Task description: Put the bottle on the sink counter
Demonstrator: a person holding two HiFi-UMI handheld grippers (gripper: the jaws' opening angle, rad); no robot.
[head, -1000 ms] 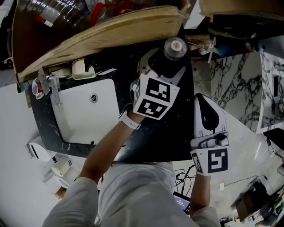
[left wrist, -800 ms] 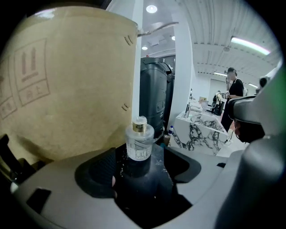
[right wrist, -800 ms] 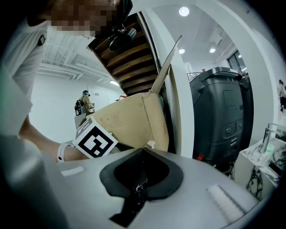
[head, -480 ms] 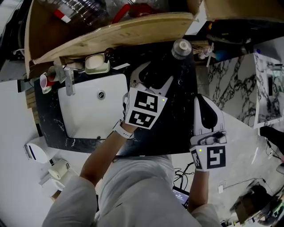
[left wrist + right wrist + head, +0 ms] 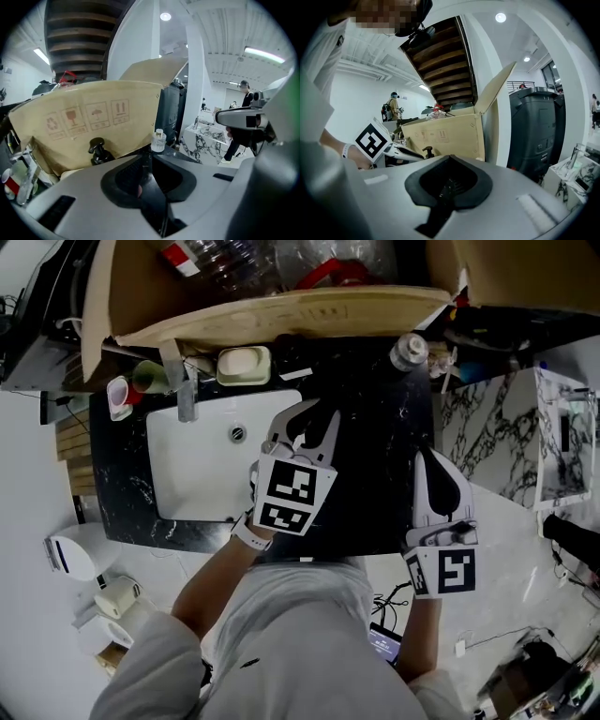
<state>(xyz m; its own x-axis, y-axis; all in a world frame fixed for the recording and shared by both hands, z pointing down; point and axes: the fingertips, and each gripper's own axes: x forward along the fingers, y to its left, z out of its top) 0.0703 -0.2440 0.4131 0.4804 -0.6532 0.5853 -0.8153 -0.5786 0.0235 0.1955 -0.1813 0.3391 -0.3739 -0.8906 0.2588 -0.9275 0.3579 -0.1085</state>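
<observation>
A clear bottle (image 5: 410,351) with a pale cap stands upright at the far right corner of the black sink counter (image 5: 375,493); the left gripper view shows the bottle (image 5: 158,140) beyond the jaw tips. My left gripper (image 5: 305,420) hovers over the counter beside the white basin (image 5: 202,470), well back from the bottle. Its jaws have just been closing; only a narrow slit is left and nothing is between them. My right gripper (image 5: 428,457) is shut and empty at the counter's right edge.
An open cardboard box (image 5: 281,306) full of bottles stands behind the counter. A soap dish (image 5: 244,364), a faucet (image 5: 183,390) and a pink cup (image 5: 120,395) line the basin's far side. A black pump dispenser (image 5: 97,150) stands by the box. A marble-patterned surface (image 5: 487,427) lies to the right.
The left gripper let go of the bottle, drew back toward the person and its jaws narrowed. The bottle stays standing at the corner. The right gripper moved little in the picture.
</observation>
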